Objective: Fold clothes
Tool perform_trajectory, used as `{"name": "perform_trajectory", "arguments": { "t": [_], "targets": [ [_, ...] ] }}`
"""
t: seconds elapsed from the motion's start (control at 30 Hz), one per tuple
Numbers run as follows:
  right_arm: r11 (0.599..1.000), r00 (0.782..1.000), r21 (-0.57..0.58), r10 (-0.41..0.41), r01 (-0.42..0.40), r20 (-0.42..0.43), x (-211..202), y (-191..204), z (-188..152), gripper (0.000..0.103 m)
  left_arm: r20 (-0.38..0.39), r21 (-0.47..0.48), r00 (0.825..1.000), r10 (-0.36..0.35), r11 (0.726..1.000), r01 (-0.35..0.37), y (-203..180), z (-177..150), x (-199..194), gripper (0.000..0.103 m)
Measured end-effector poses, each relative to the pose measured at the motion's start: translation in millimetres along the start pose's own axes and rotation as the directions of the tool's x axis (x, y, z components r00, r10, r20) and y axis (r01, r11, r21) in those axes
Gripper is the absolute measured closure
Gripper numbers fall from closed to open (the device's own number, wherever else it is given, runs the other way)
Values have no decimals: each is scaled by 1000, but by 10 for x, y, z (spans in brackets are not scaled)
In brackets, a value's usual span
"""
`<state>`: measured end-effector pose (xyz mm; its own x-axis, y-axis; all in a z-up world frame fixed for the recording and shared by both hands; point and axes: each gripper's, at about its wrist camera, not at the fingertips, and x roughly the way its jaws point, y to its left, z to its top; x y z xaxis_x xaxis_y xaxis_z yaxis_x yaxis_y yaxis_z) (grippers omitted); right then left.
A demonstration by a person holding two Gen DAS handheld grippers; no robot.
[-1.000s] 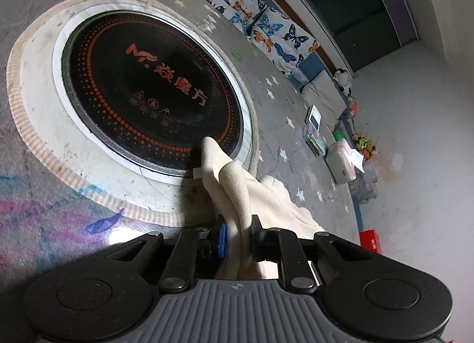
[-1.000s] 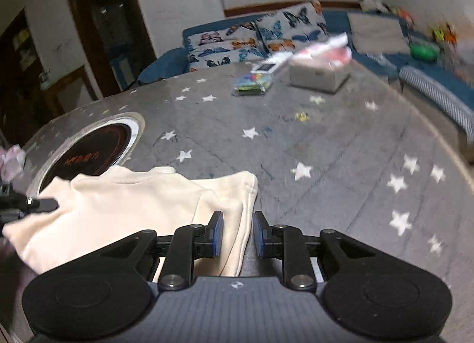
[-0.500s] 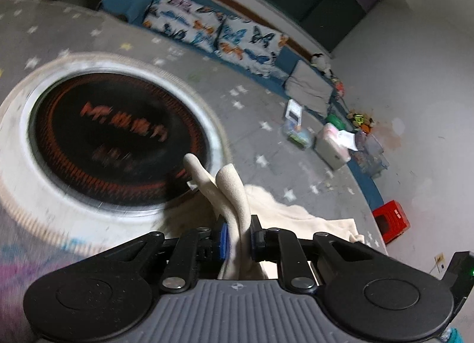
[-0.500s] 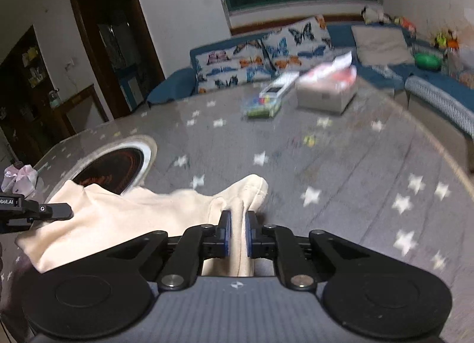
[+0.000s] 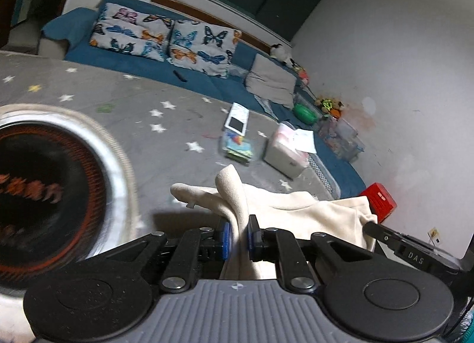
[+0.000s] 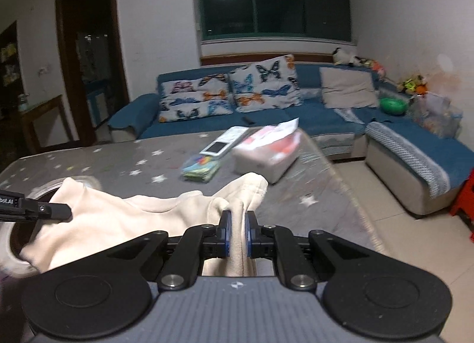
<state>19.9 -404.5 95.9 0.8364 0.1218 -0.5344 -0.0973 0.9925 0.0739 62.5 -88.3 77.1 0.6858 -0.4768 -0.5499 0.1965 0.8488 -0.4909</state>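
Observation:
A cream fleece garment [image 5: 296, 209] hangs stretched between both grippers above the grey star-patterned table [image 5: 166, 135]. My left gripper [image 5: 237, 237] is shut on one bunched edge of it, the cloth standing up between the blue pads. In the right wrist view the same cream garment [image 6: 118, 218] spreads to the left, and my right gripper [image 6: 237, 237] is shut on its other edge. The right gripper's finger [image 5: 400, 242] shows at the far right of the left wrist view, and the left gripper's finger [image 6: 35, 209] at the left of the right wrist view.
A round black induction hob [image 5: 44, 195] with orange markings is set into the table at the left. A tissue box [image 6: 266, 156], a colourful packet [image 6: 201, 168] and a white device [image 6: 225, 144] lie at the table's far side. A blue sofa [image 6: 296, 118] stands beyond, a red stool [image 5: 379, 200] at the right.
The right gripper closed on the garment's edge. Both grippers rose and lifted the cloth off the table; the left view swung away from the hob toward the sofa.

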Motion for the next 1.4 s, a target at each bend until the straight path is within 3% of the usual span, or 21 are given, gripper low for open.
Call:
{"name": "perform_trajectory", "arguments": {
  "t": [0.3, 0.77, 1.07, 1.13, 1.4],
  "targets": [
    [994, 994, 8, -107, 107, -34, 381, -342, 31, 95, -39, 88, 999, 22, 996, -19, -268, 38, 537, 90],
    [985, 975, 16, -165, 170, -151, 934, -533, -338, 95, -118, 95, 990, 78, 993, -67, -48, -103, 860, 90],
    [989, 972, -11, -144, 145, -187, 810, -500, -393, 95, -159, 106, 986, 44, 994, -27, 10, -182, 737, 90],
    [989, 970, -21, -147, 146, -192, 767, -494, -392, 94, -159, 111, 986, 43, 993, -26, 13, -160, 711, 84],
    [994, 984, -24, -111, 109, -139, 597, -396, -183, 92, -74, 123, 995, 67, 991, -57, -19, 103, 622, 84]
  ]
}}
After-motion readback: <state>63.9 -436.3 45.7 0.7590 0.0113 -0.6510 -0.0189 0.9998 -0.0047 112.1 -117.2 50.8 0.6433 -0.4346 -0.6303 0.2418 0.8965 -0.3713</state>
